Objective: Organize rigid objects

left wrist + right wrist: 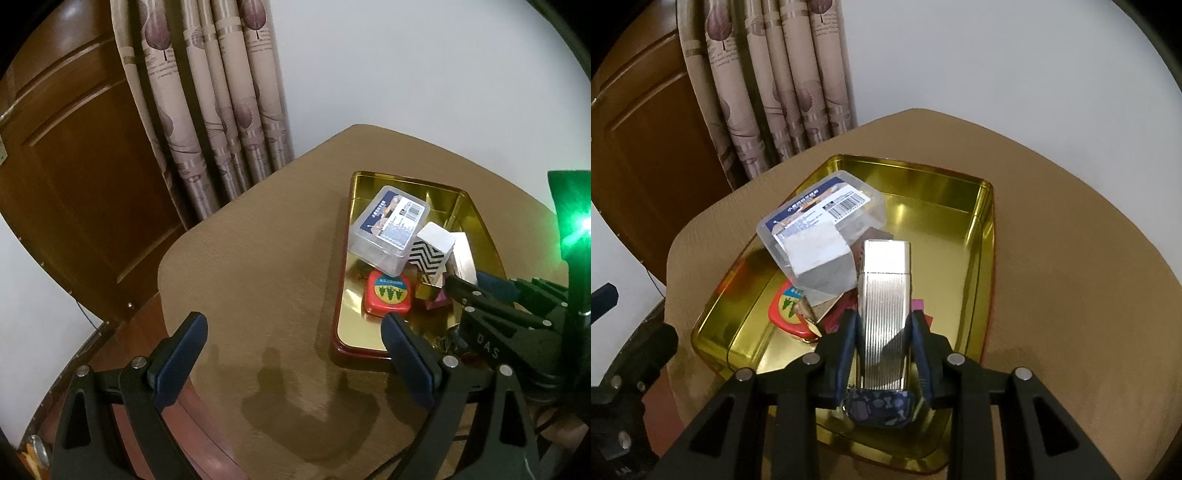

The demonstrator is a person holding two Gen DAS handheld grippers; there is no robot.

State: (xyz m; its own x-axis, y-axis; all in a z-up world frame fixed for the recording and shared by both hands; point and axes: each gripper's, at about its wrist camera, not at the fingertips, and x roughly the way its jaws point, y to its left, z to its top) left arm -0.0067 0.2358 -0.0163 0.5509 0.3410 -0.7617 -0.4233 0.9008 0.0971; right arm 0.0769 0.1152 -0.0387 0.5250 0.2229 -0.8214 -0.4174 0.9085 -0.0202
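The left gripper point(295, 347) hangs wide and empty, the gold tray point(369, 332) just beyond its right finger. The right gripper point(884, 332) pinches the ribbed silver case point(884, 295) by its flanks, long axis running straight ahead, low over the tray's near end.

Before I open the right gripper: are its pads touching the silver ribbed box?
Touching. In the right wrist view both pads of the right gripper press the sides of the silver ribbed box above the gold tray.
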